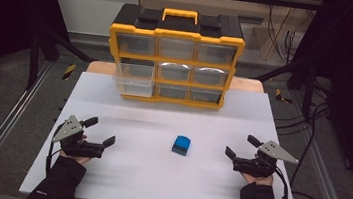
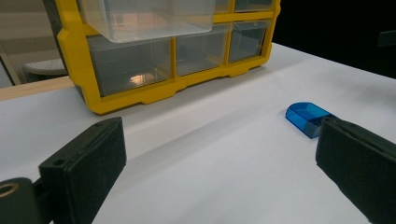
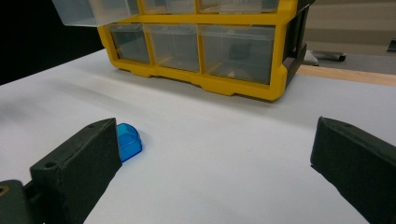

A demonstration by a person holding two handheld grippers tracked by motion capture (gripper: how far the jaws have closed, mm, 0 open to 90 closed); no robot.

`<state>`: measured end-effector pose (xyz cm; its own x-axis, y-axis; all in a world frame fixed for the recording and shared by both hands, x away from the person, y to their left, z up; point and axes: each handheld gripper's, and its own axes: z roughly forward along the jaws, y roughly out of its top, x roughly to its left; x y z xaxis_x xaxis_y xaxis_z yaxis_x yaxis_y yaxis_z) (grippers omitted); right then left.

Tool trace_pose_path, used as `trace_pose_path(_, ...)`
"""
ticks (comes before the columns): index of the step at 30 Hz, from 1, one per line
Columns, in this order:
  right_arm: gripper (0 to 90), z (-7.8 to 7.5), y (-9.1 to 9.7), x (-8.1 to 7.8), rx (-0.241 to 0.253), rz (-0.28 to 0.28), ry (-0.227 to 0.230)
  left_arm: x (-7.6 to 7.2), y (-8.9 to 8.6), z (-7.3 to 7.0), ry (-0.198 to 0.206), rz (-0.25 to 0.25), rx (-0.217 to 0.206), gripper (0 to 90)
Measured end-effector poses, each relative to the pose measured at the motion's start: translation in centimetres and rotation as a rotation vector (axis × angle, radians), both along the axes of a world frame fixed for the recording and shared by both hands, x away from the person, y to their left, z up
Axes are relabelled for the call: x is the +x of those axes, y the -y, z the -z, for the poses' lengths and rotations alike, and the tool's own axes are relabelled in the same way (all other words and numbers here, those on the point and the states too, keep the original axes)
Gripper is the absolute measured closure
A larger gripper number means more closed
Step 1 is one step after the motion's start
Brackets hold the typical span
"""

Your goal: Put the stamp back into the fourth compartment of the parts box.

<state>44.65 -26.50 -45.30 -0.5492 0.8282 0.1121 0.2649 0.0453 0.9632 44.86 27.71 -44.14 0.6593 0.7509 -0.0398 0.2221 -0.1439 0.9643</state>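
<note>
Resting on white table [image 1: 155, 177], both hand-held grippers released, dark room, yellow organizer [image 1: 174, 59] behind.

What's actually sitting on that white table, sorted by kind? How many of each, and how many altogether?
Yellow and black drawer cabinet: 1, with one clear drawer pulled out
Small blue piece: 1
Hand-held grippers: 2, the left gripper and the right gripper, both with jaws open and holding nothing
Total: 4
</note>
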Motion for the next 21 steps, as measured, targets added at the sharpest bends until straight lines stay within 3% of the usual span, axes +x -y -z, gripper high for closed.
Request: trace_pose_path(21, 1.5, -0.1, -0.1, -0.1, -0.003, -0.006, 0.006, -0.1, 1.8, -1.1, -0.008, 0.01, 0.016, 1.1)
